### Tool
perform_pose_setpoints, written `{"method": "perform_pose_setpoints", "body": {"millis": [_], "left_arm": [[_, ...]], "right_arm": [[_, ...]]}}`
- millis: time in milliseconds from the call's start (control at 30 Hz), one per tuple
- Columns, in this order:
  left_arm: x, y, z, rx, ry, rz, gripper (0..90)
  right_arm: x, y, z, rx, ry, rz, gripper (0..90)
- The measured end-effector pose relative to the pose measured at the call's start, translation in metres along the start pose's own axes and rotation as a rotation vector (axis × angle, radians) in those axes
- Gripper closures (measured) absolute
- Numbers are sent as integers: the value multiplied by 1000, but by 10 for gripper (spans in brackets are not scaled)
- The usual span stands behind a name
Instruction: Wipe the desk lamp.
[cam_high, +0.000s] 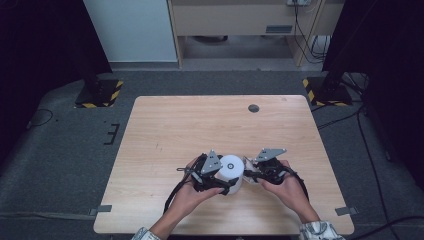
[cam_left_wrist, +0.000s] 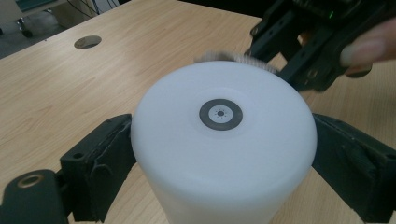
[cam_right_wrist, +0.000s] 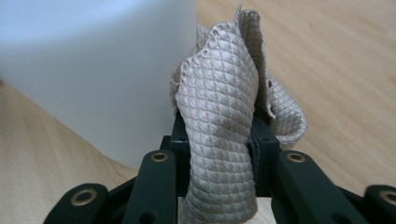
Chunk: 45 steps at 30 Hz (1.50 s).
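A white cylinder (cam_high: 231, 172) with a small grey disc on its flat top stands on the wooden table near the front. My left gripper (cam_left_wrist: 223, 163) is shut on the white cylinder (cam_left_wrist: 224, 144), one jaw on each side of its wall. My right gripper (cam_right_wrist: 217, 135) is shut on a beige waffle-weave cloth (cam_right_wrist: 224, 107), which bunches up between the jaws and presses against the cylinder's side (cam_right_wrist: 93, 70). From above, the right gripper (cam_high: 252, 172) sits just right of the cylinder. In the left gripper view the cloth (cam_left_wrist: 233, 57) peeks over the cylinder's far edge.
The wooden table (cam_high: 165, 130) has a round grommet hole (cam_high: 253, 108) near its far edge. Black stands with yellow-striped bases (cam_high: 100, 92) rise beyond the far corners, and cables lie on the grey floor at the right.
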<state>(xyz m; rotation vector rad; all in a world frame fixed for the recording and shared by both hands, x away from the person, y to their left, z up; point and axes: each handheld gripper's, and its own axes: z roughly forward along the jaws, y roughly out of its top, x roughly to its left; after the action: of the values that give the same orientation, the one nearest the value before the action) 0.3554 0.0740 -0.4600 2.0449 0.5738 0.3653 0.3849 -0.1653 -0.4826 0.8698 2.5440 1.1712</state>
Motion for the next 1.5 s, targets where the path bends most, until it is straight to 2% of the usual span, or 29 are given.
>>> {"method": "perform_pose_setpoints", "body": {"millis": [133,233,467,667,1000,1067,1133,1233,1300,1400,1500], "left_arm": [[-1,0,-2,5,-10,15,84],[-1,0,-3,13,-12,16,85],[-1,0,-4,20,-18,19,85],[0,0,-5,22,-24,19,85],[0,0,-5,24,-27,16,85],[0,0,-5,29,-29,16,85],[0,0,-4,32,-26,19,84],[-1,-2,-2,47,-21,21,82],[-1,-2,-2,52,-19,20,81],[-1,-2,-1,54,-21,18,82],[-1,-2,0,56,-24,19,81]], "right_arm": [[0,10,-17,-85,12,13,696],[0,12,-19,-106,18,14,697],[0,0,4,0,13,2,698],[1,-6,14,64,16,2,697],[1,-9,22,93,10,4,699],[2,-7,18,75,8,2,699],[3,-2,8,28,7,2,699],[2,8,-14,-86,25,40,699],[2,14,-24,-128,26,37,699],[3,14,-26,-133,24,33,699],[4,9,-15,-81,18,24,699]]}}
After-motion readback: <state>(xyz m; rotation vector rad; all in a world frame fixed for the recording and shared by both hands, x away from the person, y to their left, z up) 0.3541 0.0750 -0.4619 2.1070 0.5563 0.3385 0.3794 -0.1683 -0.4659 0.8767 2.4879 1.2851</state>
